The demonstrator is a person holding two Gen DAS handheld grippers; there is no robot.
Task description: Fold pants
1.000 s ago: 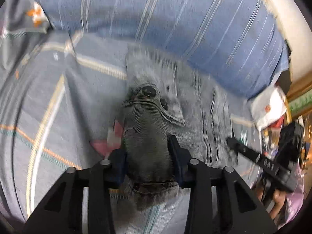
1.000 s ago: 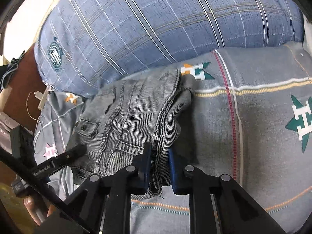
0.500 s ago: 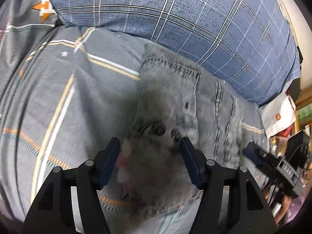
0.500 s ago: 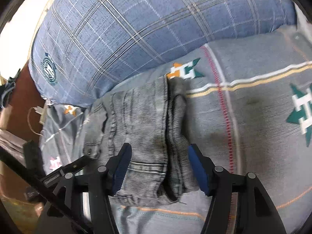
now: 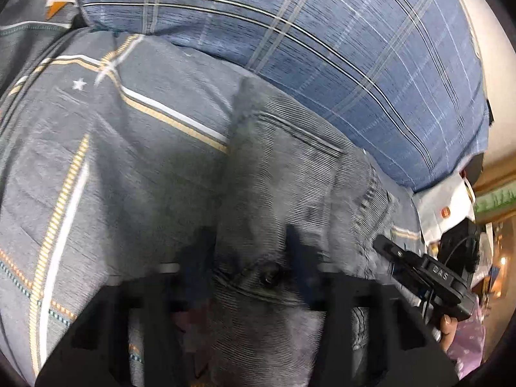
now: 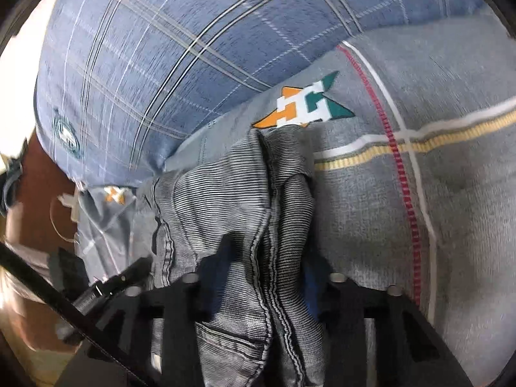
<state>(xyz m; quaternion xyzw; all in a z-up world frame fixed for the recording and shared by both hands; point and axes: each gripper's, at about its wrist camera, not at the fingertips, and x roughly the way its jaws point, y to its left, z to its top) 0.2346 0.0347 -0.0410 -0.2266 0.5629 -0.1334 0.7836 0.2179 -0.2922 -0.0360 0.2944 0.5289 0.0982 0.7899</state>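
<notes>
Grey striped denim pants [image 5: 290,167] lie folded on the bed, just in front of a pillow. My left gripper [image 5: 248,258] straddles the waistband end with the button; its jaws are closing and the pads press a bunched fold. In the right wrist view the pants [image 6: 219,200] show a thick seam ridge running toward me. My right gripper [image 6: 267,267] has its jaws closing on that ridge, and cloth fills the gap. The right gripper's black finger [image 5: 396,254] rests at the pants' right edge. The left one's finger [image 6: 129,274] shows at the left.
A blue plaid pillow [image 5: 354,64] [image 6: 161,64] lies directly behind the pants. The grey patterned bedsheet [image 5: 96,161] [image 6: 419,193] spreads to both sides. A white bag [image 5: 445,200] and clutter sit past the bed's right edge, and a hand [image 5: 446,325] holds the right gripper.
Both grippers let go of the pants, opened wide and sank toward the bed. Now both have narrowed again around bunched cloth. The pants lie lower and flatter.
</notes>
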